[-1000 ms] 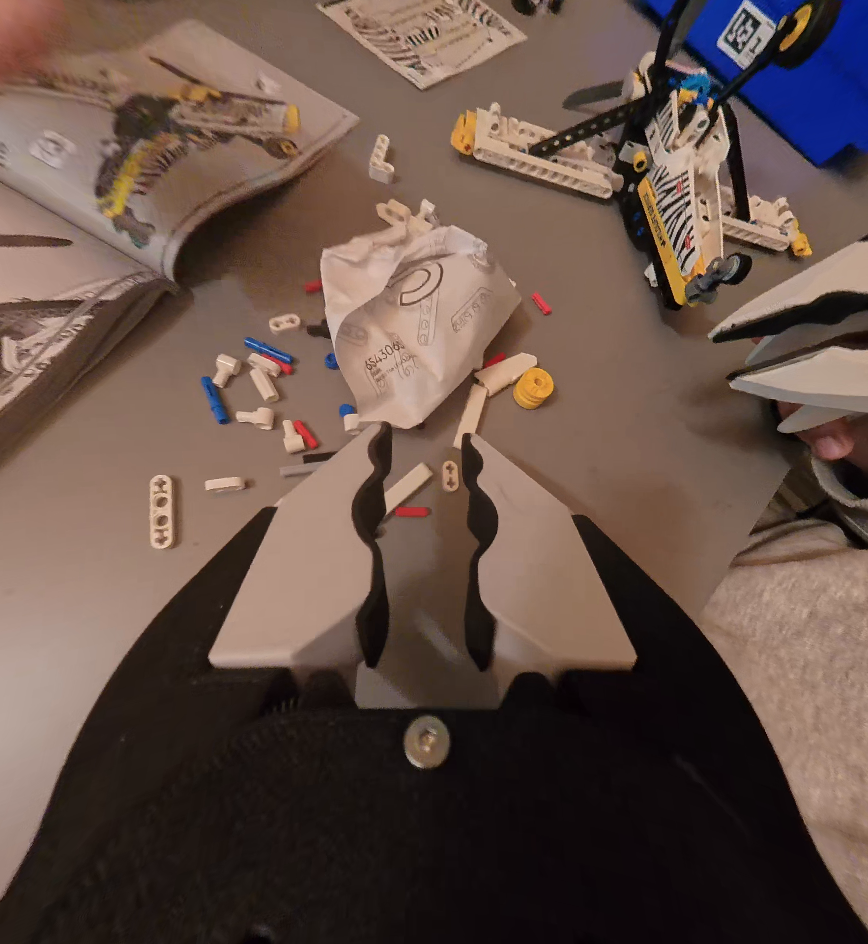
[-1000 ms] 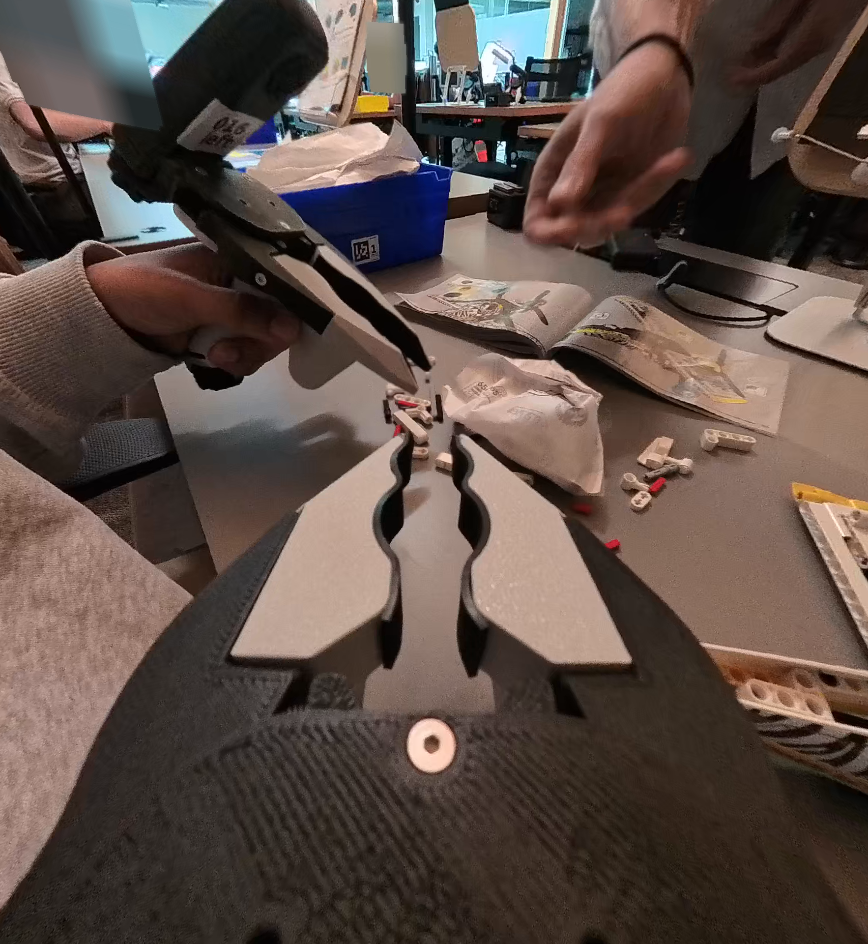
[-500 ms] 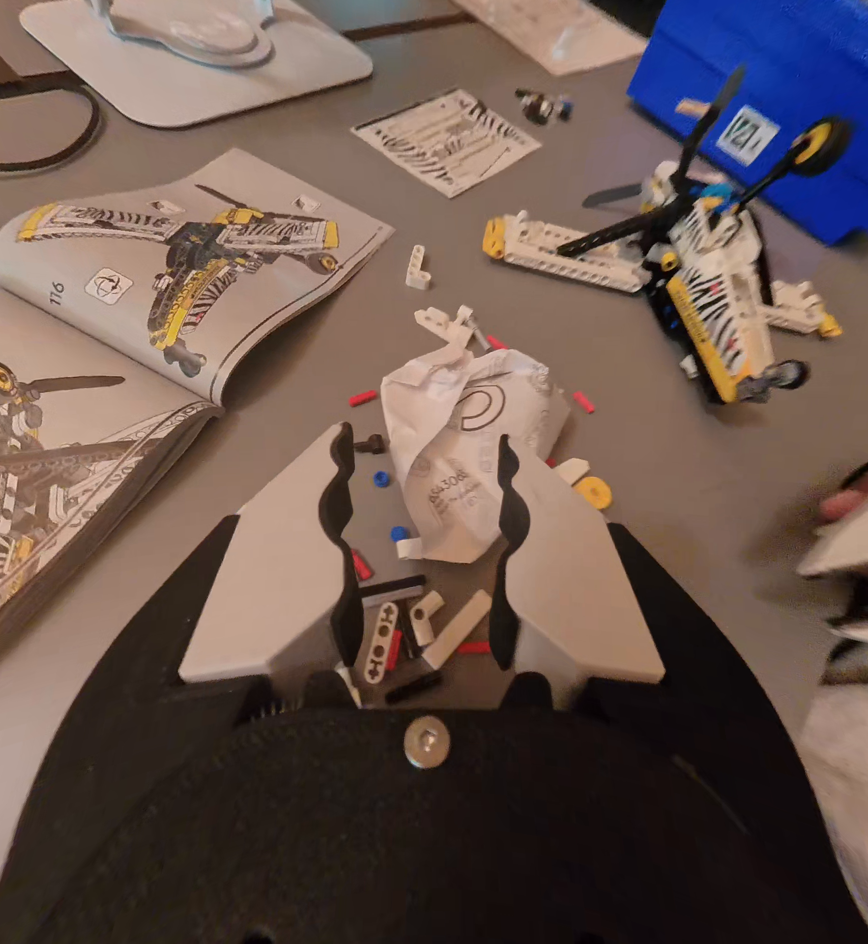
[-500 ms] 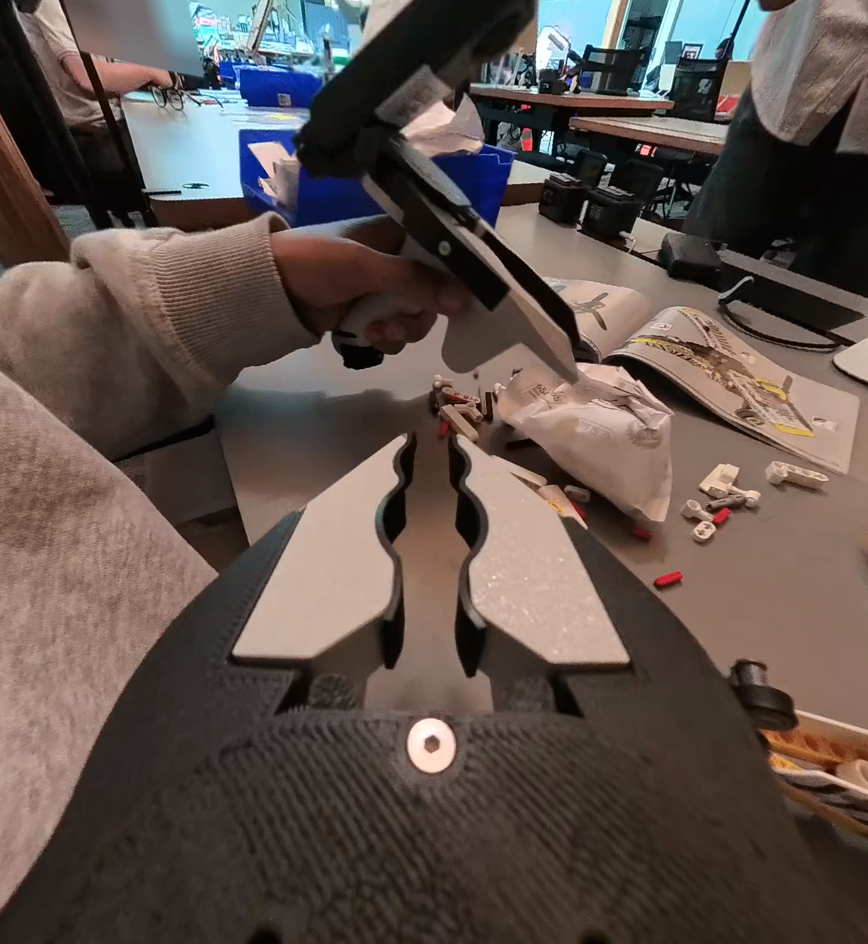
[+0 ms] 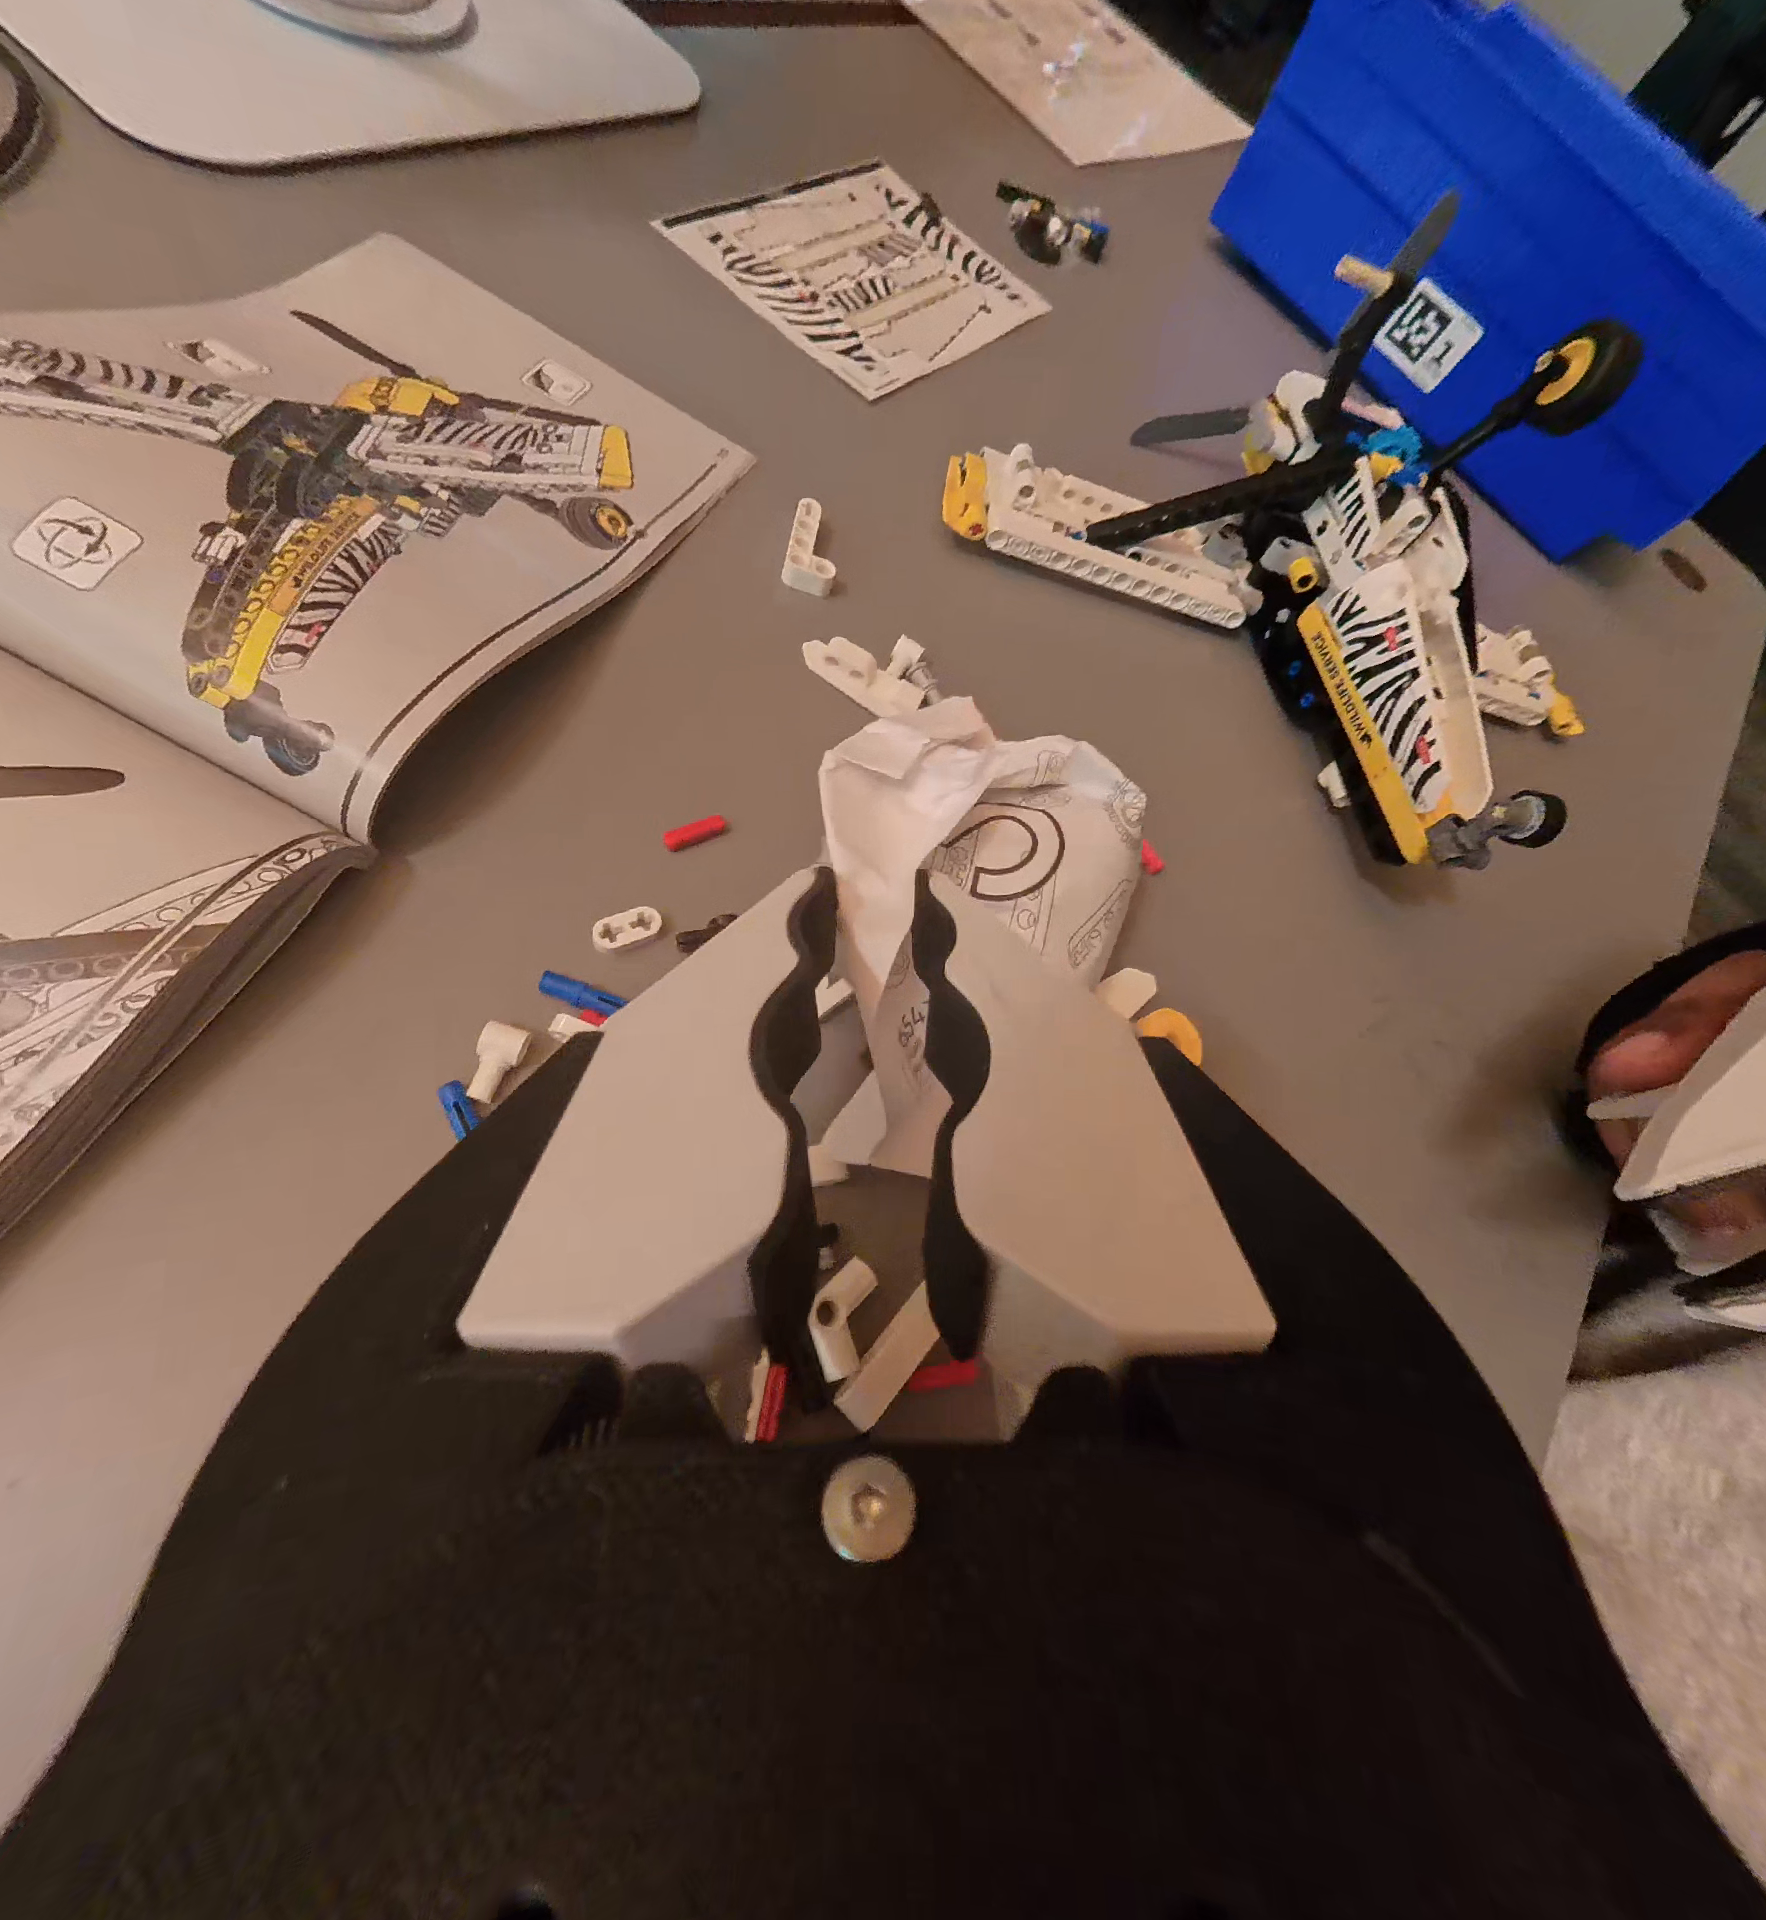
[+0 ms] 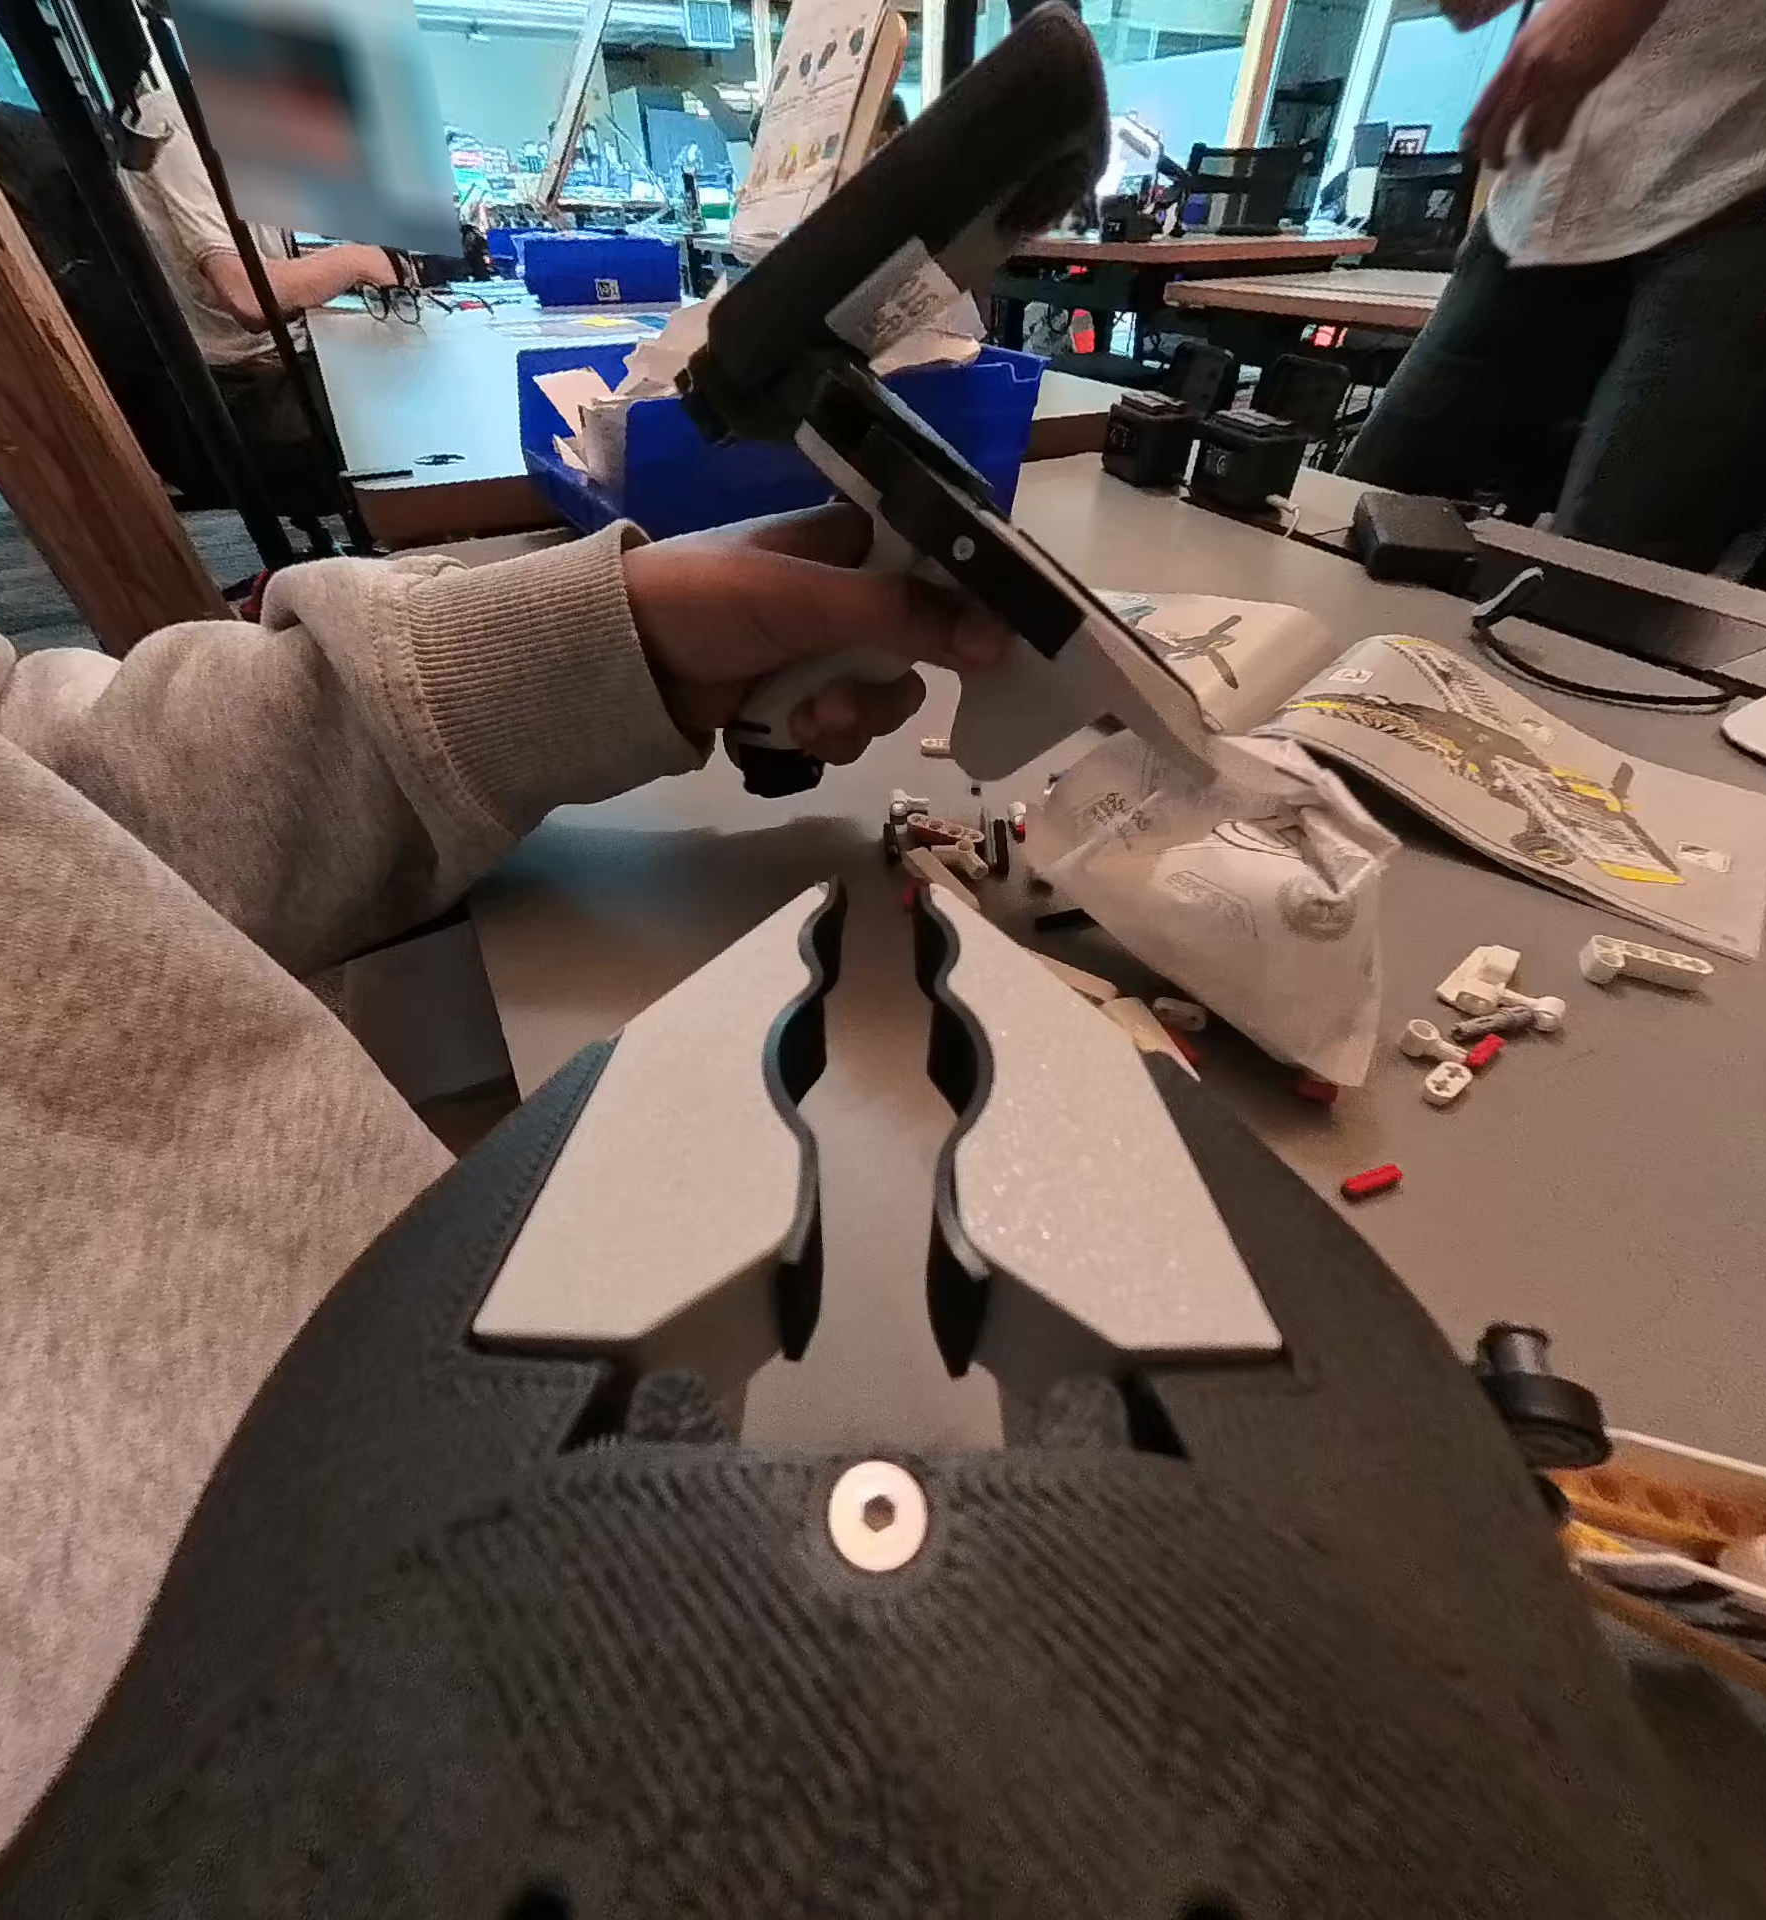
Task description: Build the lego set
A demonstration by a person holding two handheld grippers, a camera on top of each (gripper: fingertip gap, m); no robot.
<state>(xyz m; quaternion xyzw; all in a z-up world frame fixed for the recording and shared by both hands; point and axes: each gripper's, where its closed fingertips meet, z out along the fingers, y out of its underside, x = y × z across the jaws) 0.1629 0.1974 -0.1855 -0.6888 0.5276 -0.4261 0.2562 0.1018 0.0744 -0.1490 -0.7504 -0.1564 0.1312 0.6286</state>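
Surface: a grey table (image 5: 1378, 1039) in a busy workshop.
Plane model: half-built, near the table's far right edge beside the blue bin (image 5: 1544, 260).
Bag: my left gripper (image 5: 874, 904) pinches the crumpled paper bag (image 5: 1024, 862) at mid-table.
Loose parts: scattered around and under the bag.
Right gripper (image 6: 879, 909): fingers narrowly parted, empty.
Risk: if I lift carelessly, I think leftover parts could spill and roll off the near edge.
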